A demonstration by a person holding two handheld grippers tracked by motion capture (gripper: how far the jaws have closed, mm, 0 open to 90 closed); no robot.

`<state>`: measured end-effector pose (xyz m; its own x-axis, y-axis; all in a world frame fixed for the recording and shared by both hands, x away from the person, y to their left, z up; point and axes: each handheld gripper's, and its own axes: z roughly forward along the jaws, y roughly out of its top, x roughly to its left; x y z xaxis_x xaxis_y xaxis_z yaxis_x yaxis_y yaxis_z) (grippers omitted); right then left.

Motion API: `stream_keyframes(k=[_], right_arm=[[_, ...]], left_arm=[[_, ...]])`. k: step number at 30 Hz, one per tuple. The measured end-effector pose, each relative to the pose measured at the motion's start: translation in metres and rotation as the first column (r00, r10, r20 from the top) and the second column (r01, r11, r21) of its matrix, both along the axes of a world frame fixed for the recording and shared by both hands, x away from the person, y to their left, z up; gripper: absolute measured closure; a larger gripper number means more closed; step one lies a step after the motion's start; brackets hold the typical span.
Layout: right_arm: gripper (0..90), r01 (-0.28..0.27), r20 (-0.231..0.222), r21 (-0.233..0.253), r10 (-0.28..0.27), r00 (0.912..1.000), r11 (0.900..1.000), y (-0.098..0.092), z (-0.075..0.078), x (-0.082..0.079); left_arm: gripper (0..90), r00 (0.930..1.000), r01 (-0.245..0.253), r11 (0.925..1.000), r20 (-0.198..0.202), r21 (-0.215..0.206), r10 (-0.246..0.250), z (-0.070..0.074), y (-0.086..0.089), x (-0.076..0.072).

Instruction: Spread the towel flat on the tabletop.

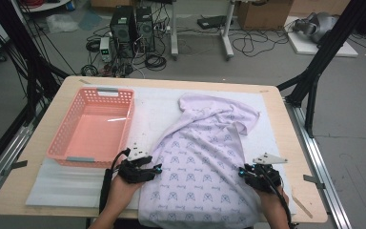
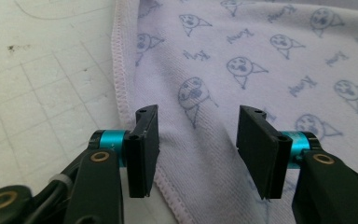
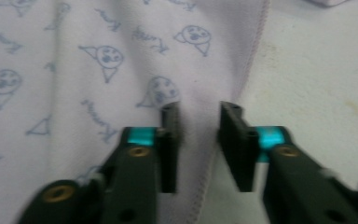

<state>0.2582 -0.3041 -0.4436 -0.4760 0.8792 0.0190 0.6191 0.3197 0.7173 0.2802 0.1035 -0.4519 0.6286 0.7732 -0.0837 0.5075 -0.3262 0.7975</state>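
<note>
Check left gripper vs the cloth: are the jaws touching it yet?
Cannot tell. In the left gripper view the left gripper stands open astride the cloth hem, but no contact or gap shows plainly.

Grey concrete floor (image 1: 357,119) behind a light wooden table (image 1: 47,129) topped with a white gridded mat (image 1: 147,112). Two black computer towers (image 1: 132,26) amid tangled cables (image 1: 255,45) at the far side. Black frame struts (image 1: 321,57) right, cardboard box (image 1: 262,13) beyond. Even overhead light.
</note>
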Motion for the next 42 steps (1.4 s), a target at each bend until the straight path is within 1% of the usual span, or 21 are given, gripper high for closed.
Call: stream_keyframes(k=[1,2,3,4,8,12,17,18,19,20,21,23,25,27,29,32,34,36,38,40,42], right_arm=[[81.8,-0.019,-0.004,0.017,0.019,0.9998,1.000,0.000,-0.001,0.000],[83.3,-0.026,-0.001,0.013,0.026,0.9997,1.000,0.000,-0.001,-0.001],[84.1,-0.035,-0.004,0.014,0.035,0.9994,0.999,-0.001,0.000,-0.001],[84.5,-0.042,-0.011,0.018,0.042,0.9990,0.999,-0.002,0.000,-0.002],[84.7,-0.077,-0.029,0.016,0.078,0.9966,0.997,-0.007,0.003,-0.013],[84.7,-0.133,-0.039,0.017,0.134,0.9903,0.991,-0.014,0.006,-0.034],[84.5,-0.191,-0.069,0.023,0.193,0.9788,0.981,-0.018,0.011,-0.064],[84.0,-0.201,-0.074,0.027,0.202,0.9765,0.979,-0.018,0.012,-0.067],[82.4,-0.202,-0.061,0.027,0.203,0.9773,0.979,-0.019,0.014,-0.069],[79.8,-0.200,-0.050,0.032,0.201,0.9782,0.979,-0.019,0.015,-0.068],[75.4,-0.181,-0.027,0.047,0.182,0.9829,0.982,-0.019,0.019,-0.065],[69.3,-0.151,0.005,0.063,0.151,0.9885,0.987,-0.018,0.023,-0.054],[66.9,-0.124,0.034,0.063,0.123,0.9919,0.990,-0.017,0.025,-0.042],[65.8,-0.082,0.056,0.076,0.077,0.9954,0.994,-0.017,0.026,-0.023],[65.8,-0.041,0.060,0.082,0.036,0.9975,0.996,-0.017,0.026,-0.002],[65.7,-0.002,0.054,0.060,-0.001,0.9985,0.998,-0.017,0.024,0.022],[65.1,0.019,0.049,0.041,-0.021,0.9985,0.999,-0.016,0.021,0.033],[63.5,0.036,0.044,0.035,-0.037,0.9984,0.999,-0.016,0.018,0.041],[62.9,0.054,0.029,0.027,-0.055,0.9981,0.998,-0.016,0.014,0.047],[65.2,0.055,0.015,0.010,-0.055,0.9984,0.998,-0.016,0.011,0.051],[74.2,0.046,-0.008,0.007,-0.046,0.9989,0.999,-0.017,0.008,0.053]], left_arm=[[59.9,0.9998,0.003,0.9995,0.020,0.030,-0.003,0.000,-0.001,-0.001],[68.2,0.9996,0.015,0.9992,0.024,0.038,-0.015,0.001,0.000,-0.001],[81.2,0.9995,0.028,0.9994,0.017,0.020,-0.028,0.001,0.001,-0.002],[85.3,0.9994,0.031,0.9994,0.014,0.017,-0.032,0.000,0.002,-0.004],[86.5,0.9968,0.074,0.9972,-0.029,-0.004,-0.074,0.003,0.010,-0.014],[86.6,0.9898,0.122,0.9919,-0.069,-0.033,-0.124,0.005,0.020,-0.032],[85.3,0.9795,0.189,0.9806,-0.060,-0.052,-0.192,0.009,0.028,-0.058],[82.4,0.9785,0.196,0.9785,-0.053,-0.065,-0.199,0.010,0.028,-0.058],[76.6,0.9792,0.194,0.9782,-0.046,-0.074,-0.198,0.011,0.026,-0.057],[65.9,0.9813,0.186,0.9786,-0.034,-0.088,-0.190,0.011,0.023,-0.052],[58.4,0.9819,0.184,0.9779,-0.025,-0.099,-0.188,0.011,0.021,-0.047],[52.3,0.9845,0.174,0.9779,-0.004,-0.116,-0.176,0.012,0.017,-0.038],[50.2,0.9881,0.153,0.9790,0.005,-0.135,-0.154,0.014,0.012,-0.023],[50.0,0.9920,0.126,0.9816,0.009,-0.144,-0.126,0.017,0.006,-0.005],[49.8,0.9929,0.119,0.9814,0.015,-0.151,-0.118,0.020,0.001,0.007],[50.2,0.9954,0.095,0.9834,0.027,-0.155,-0.092,0.021,-0.007,0.026],[50.6,0.9968,0.079,0.9869,0.023,-0.141,-0.076,0.020,-0.013,0.037],[51.1,0.9979,0.061,0.9866,0.032,-0.152,-0.057,0.019,-0.019,0.046],[52.7,0.9983,0.049,0.9885,0.037,-0.143,-0.045,0.015,-0.025,0.056],[55.6,0.9991,0.041,0.9883,-0.005,-0.147,-0.042,0.009,-0.031,0.064],[57.3,0.9978,0.055,0.9915,-0.029,-0.118,-0.059,0.002,-0.040,0.070]])
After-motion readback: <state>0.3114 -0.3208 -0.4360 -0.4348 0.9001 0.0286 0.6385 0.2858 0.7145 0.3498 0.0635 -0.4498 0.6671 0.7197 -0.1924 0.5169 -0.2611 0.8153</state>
